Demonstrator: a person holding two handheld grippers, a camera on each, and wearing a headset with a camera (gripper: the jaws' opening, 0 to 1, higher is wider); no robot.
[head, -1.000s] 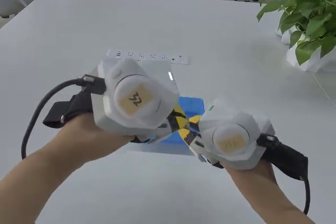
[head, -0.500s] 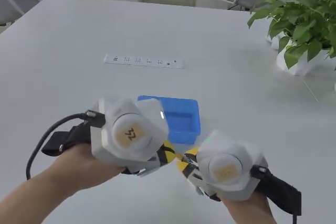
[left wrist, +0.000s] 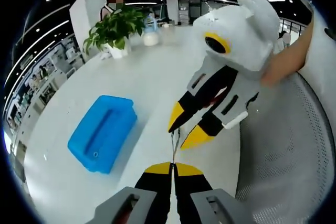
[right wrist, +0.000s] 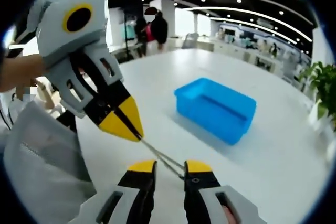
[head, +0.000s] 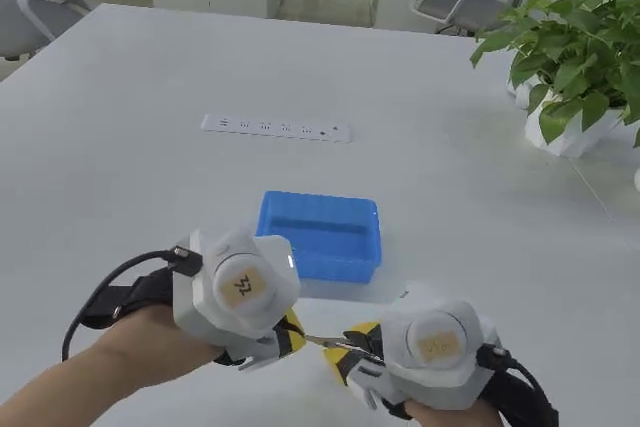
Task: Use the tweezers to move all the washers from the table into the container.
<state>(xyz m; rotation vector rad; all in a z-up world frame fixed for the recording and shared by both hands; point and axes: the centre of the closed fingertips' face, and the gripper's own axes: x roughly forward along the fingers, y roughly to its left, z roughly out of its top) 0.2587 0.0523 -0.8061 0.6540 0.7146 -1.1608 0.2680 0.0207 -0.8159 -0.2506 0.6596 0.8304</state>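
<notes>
Both grippers have drawn back, leaving the blue container (head: pixel 320 237) well ahead; the left gripper (head: pixel 292 335) clamps the tweezers (head: pixel 325 342), the right gripper (head: pixel 350 344) has its jaws slightly apart around their far end, so an early release may drop them.

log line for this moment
left gripper shut on tweezers | right gripper at their other end, grip unclear | blue container ahead on table

No words or numbers readable. Only a zigzag logo (head: pixel 243 287) on left gripper (head: pixel 290 335); mark on right gripper (head: pixel 346 349) too blurred.
</notes>
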